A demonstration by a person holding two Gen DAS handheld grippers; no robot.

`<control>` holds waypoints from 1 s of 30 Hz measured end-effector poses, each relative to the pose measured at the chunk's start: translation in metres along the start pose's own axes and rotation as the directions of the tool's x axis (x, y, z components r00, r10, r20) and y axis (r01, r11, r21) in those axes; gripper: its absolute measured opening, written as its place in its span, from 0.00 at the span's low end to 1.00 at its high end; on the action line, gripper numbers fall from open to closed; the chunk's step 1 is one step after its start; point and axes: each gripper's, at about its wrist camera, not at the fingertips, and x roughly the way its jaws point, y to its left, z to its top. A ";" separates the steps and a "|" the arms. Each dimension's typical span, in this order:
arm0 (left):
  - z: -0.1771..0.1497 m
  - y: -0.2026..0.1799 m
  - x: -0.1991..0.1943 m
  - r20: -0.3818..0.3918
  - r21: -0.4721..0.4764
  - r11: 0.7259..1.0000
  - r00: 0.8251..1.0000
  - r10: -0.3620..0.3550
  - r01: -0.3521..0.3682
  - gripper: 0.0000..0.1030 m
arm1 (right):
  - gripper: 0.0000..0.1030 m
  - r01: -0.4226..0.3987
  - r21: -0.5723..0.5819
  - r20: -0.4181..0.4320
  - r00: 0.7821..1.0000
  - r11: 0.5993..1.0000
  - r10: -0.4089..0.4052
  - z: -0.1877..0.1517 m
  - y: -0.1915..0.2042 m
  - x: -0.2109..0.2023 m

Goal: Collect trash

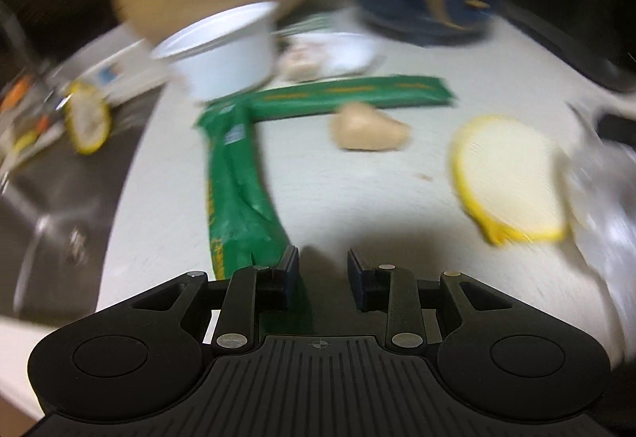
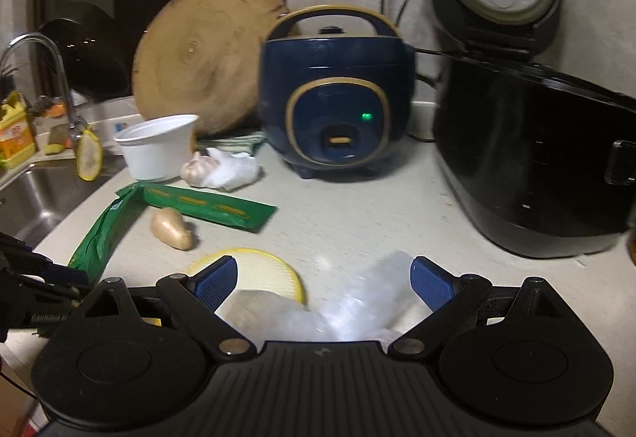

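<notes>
your left gripper (image 1: 322, 258) hangs over the pale countertop (image 1: 357, 206) with its jaws spread part way and nothing pinched between them; bare counter shows in the gap. the green wrapper (image 1: 238, 198) is the nearest piece of trash to it: a long strip bent into an l, one leg running from the left jaw up and away toward the white cup (image 1: 226, 51), the other leg (image 1: 357, 93) lying crosswise to the right from the bend. the near end of the wrapper passes just under or beside your left finger (image 1: 288, 270), outside the gap rather than in it; whether it touches the finger you cannot tell through the blur. a small beige lump (image 1: 369, 129) sits just below the crosswise leg, and a yellow-edged peel (image 1: 508, 178) lies flat well to the right of the jaws, with crumpled clear plastic (image 1: 604, 190) at its right edge. your right gripper (image 2: 324, 278) has its blue-padded jaws wide apart, gripping nothing. the clear plastic bag (image 2: 369, 302) lies between and below them, its long axis slanting up to the right, and the peel (image 2: 270, 274) lies partly behind the left pad. farther off stand the blue rice cooker (image 2: 338, 103), the black cooker (image 2: 528, 166) and the round wooden board (image 2: 198, 55); the sink (image 2: 35, 198) is at the left.
</notes>
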 end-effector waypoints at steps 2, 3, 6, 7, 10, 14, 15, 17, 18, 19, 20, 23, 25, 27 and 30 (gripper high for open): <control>0.003 0.007 0.003 -0.008 -0.069 0.997 0.999 0.035 -0.036 0.32 | 0.92 -0.016 -0.002 0.000 1.000 1.000 0.016 0.000 0.002 0.004; 0.004 0.009 0.005 -0.018 -0.100 0.994 0.999 0.049 -0.050 0.31 | 0.92 -0.024 -0.004 0.000 1.000 1.000 0.024 0.000 0.002 0.005; 0.005 0.013 0.011 -0.047 -0.185 0.982 0.998 0.033 -0.041 0.29 | 0.92 -0.044 0.000 -0.014 0.999 0.999 0.044 -0.002 0.000 0.009; 0.006 0.013 0.012 -0.047 -0.203 0.979 0.999 0.027 -0.036 0.29 | 0.92 -0.050 0.009 -0.025 0.998 0.999 0.050 -0.003 -0.001 0.011; 0.010 0.010 0.016 -0.048 -0.231 0.973 0.999 0.008 -0.019 0.29 | 0.92 -0.063 0.036 -0.049 0.997 0.997 0.064 -0.006 -0.008 0.016; 0.015 0.005 0.022 -0.039 -0.255 0.967 0.999 -0.025 0.015 0.30 | 0.92 -0.084 0.055 -0.058 0.995 0.995 0.087 -0.007 -0.013 0.018; 0.015 0.004 0.022 -0.034 -0.251 0.968 0.999 -0.029 0.020 0.31 | 0.92 -0.085 0.052 -0.058 0.994 0.995 0.088 -0.007 -0.012 0.018; 0.015 0.001 0.022 -0.023 -0.244 0.969 0.999 -0.041 0.034 0.33 | 0.92 -0.084 0.045 -0.058 0.995 0.995 0.086 -0.005 -0.012 0.017; 0.015 0.000 0.022 -0.017 -0.249 0.968 0.999 -0.049 0.043 0.33 | 0.92 -0.083 0.040 -0.060 0.995 0.996 0.085 -0.004 -0.011 0.017; 0.015 0.000 0.022 -0.011 -0.256 0.965 0.998 -0.057 0.053 0.33 | 0.92 -0.081 0.033 -0.060 0.995 0.996 0.083 -0.003 -0.011 0.016; 0.015 0.001 0.022 -0.003 -0.266 0.962 0.998 -0.068 0.065 0.33 | 0.92 -0.075 0.025 -0.061 0.995 0.997 0.076 -0.001 -0.010 0.015; 0.013 0.006 0.022 0.013 -0.301 0.950 0.996 -0.087 0.087 0.33 | 0.92 -0.050 0.000 -0.045 0.998 0.999 0.050 0.003 -0.011 0.009; 0.010 0.009 0.016 0.030 -0.318 0.942 0.994 -0.101 0.106 0.33 | 0.92 -0.036 -0.011 -0.029 0.999 0.999 0.036 0.005 -0.012 0.005; 0.006 0.013 0.005 0.064 -0.314 0.941 0.992 -0.107 0.122 0.33 | 0.92 -0.030 -0.018 -0.025 0.999 0.999 0.030 0.006 -0.015 0.004; 0.004 0.023 -0.005 0.074 -0.330 0.936 0.992 -0.104 0.123 0.33 | 0.92 -0.023 -0.019 -0.045 0.999 1.000 0.022 0.007 -0.018 0.011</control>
